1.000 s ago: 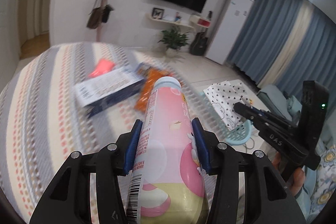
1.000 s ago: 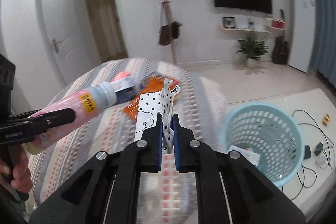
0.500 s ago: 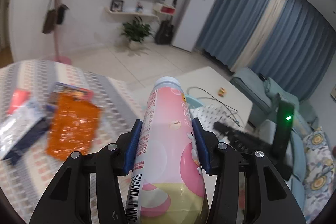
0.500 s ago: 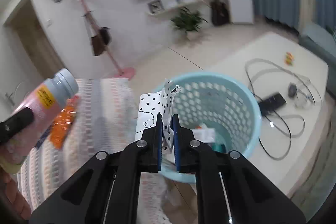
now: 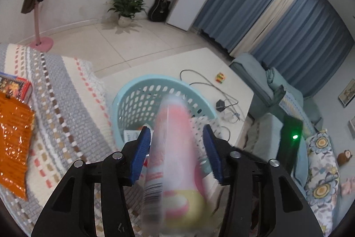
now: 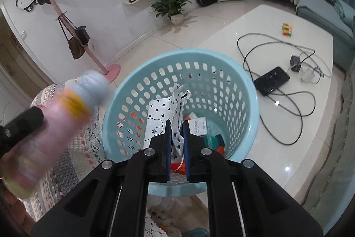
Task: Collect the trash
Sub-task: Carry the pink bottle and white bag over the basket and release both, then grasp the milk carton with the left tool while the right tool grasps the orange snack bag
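A light blue perforated basket (image 6: 233, 90) stands beside the striped bed; it also shows in the left wrist view (image 5: 137, 90). My left gripper (image 5: 177, 148) has its blue pads spread apart, and a blurred pink bottle (image 5: 175, 148) sits loose between them over the basket edge. The bottle also shows at the left of the right wrist view (image 6: 55, 121). My right gripper (image 6: 177, 137) is over the basket, shut on a white black-patterned paper bag (image 6: 168, 112). Several bits of trash (image 6: 199, 126) lie in the basket.
An orange wrapper (image 5: 13, 143) and a box (image 5: 15, 86) lie on the striped blanket (image 5: 62, 103). A white low table (image 6: 288, 126) holds cables, a phone (image 6: 271, 80) and a cube (image 6: 286, 29). A pink coat stand (image 6: 66, 21) and a plant (image 6: 173, 6) stand by the wall.
Both grippers moved from the bed to over the basket. The left gripper's pads opened off the pink bottle, which is now blurred in motion. The right gripper still holds the bag.
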`<state>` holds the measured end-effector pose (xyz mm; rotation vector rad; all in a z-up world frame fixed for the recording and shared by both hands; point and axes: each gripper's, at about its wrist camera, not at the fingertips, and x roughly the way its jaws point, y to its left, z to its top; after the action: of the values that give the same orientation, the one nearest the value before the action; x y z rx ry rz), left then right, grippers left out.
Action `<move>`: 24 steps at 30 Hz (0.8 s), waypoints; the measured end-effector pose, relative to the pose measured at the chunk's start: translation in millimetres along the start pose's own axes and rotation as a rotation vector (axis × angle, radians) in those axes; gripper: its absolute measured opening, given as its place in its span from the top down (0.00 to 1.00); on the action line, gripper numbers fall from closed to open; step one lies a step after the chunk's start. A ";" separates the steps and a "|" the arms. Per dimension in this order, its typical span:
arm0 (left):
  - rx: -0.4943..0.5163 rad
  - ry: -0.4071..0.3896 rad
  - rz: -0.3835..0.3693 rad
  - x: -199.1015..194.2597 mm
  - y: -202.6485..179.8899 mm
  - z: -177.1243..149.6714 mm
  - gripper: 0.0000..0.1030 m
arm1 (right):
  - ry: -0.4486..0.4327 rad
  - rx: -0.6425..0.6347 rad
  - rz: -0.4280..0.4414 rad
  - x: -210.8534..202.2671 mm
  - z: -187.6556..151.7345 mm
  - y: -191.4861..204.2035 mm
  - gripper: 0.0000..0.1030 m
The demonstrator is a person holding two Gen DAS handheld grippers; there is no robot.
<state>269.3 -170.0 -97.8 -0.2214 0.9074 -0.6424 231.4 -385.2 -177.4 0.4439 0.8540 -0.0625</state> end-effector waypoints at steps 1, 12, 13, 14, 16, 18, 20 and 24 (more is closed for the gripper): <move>-0.001 -0.006 -0.003 -0.8 -1.9 -0.3 0.47 | 0.003 0.001 -0.003 0.2 -1.1 0.0 0.90; -0.005 -0.040 0.012 -29.1 12.2 -9.7 0.46 | -0.014 0.017 -0.016 -12.3 -4.8 -3.9 0.58; -0.006 -0.045 0.011 -32.7 12.8 -10.8 0.46 | -0.018 0.017 -0.013 -13.7 -3.6 -4.4 0.56; -0.009 -0.052 0.010 -37.0 13.8 -12.9 0.46 | -0.026 0.012 -0.013 -17.3 -3.4 -1.2 0.54; -0.014 -0.064 0.010 -45.4 14.5 -13.9 0.46 | -0.034 0.003 -0.005 -22.5 -3.6 3.7 0.54; -0.022 -0.073 0.008 -57.4 18.1 -15.8 0.43 | -0.040 -0.008 0.011 -28.9 -3.3 12.1 0.54; -0.035 -0.089 -0.002 -72.5 23.1 -17.6 0.36 | -0.059 -0.032 0.026 -38.6 -2.5 24.7 0.54; -0.042 -0.156 0.039 -113.3 42.1 -21.2 0.28 | -0.106 -0.094 0.050 -57.4 -2.0 54.6 0.48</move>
<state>219.8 -66.4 -54.3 -0.2865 0.7739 -0.5625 204.4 -341.9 -116.7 0.3701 0.7384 0.0001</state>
